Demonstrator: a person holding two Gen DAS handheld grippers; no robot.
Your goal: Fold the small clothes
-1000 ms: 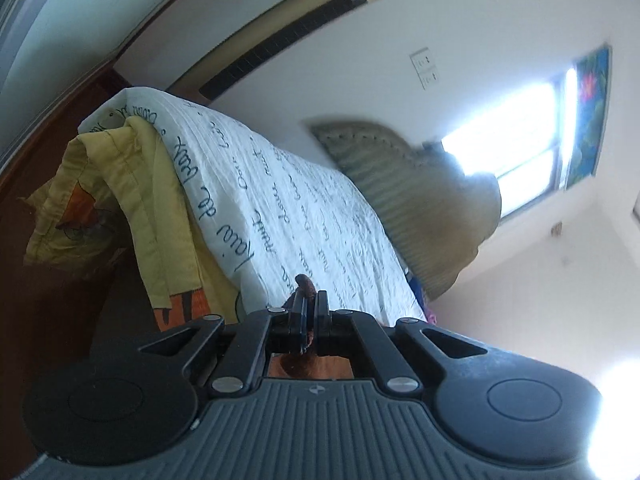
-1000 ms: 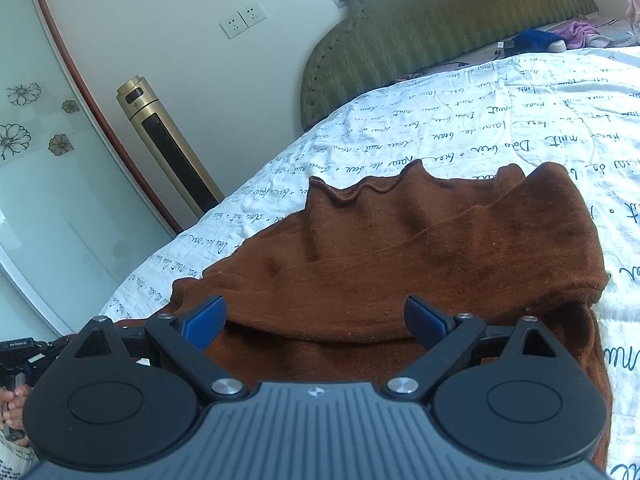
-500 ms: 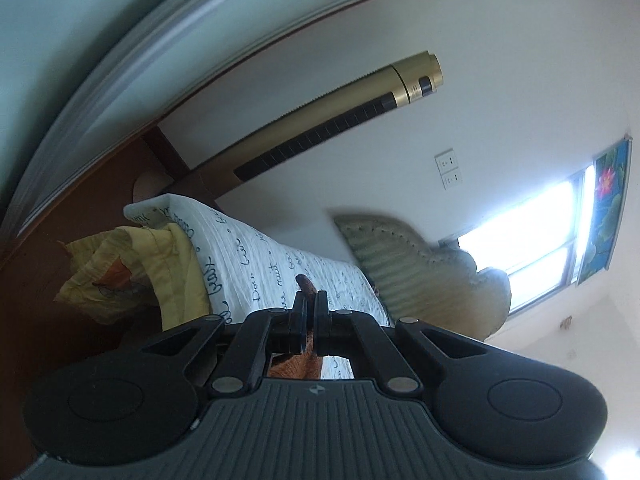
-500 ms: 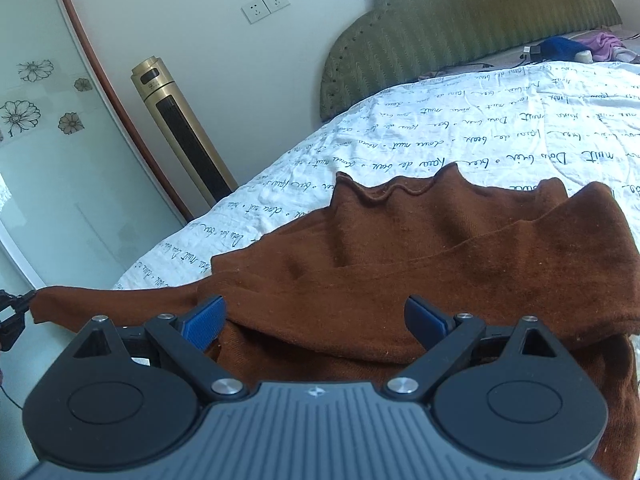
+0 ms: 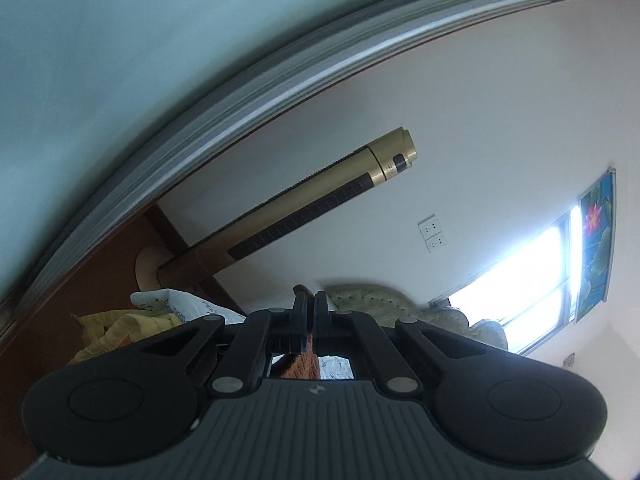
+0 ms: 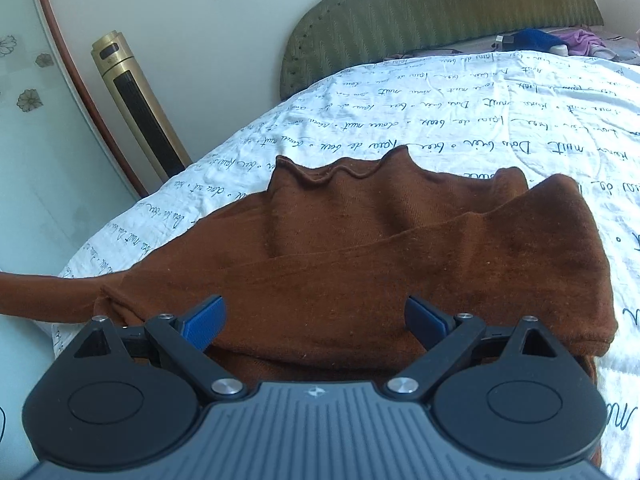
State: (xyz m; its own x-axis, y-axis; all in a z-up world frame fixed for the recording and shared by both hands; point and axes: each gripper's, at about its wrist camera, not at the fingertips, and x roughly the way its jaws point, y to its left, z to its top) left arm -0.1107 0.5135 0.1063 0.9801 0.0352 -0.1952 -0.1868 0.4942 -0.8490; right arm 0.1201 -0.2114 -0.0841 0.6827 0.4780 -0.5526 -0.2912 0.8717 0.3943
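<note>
A brown knit sweater lies on the white bedsheet with blue script, collar toward the headboard, one side folded over its body. One sleeve is stretched out off the left edge of the bed. My right gripper is open just above the sweater's near hem, holding nothing. My left gripper is shut on a bit of brown fabric, lifted and pointing up at the wall.
A gold tower fan stands by the wall left of the bed, also in the left wrist view. A green headboard is at the back. Yellow cloth hangs at the bed corner. Clothes lie near the headboard.
My left gripper has lifted and tilted upward with the brown fabric, pulling the sleeve out to the left. My right gripper has drawn back slightly and stayed open.
</note>
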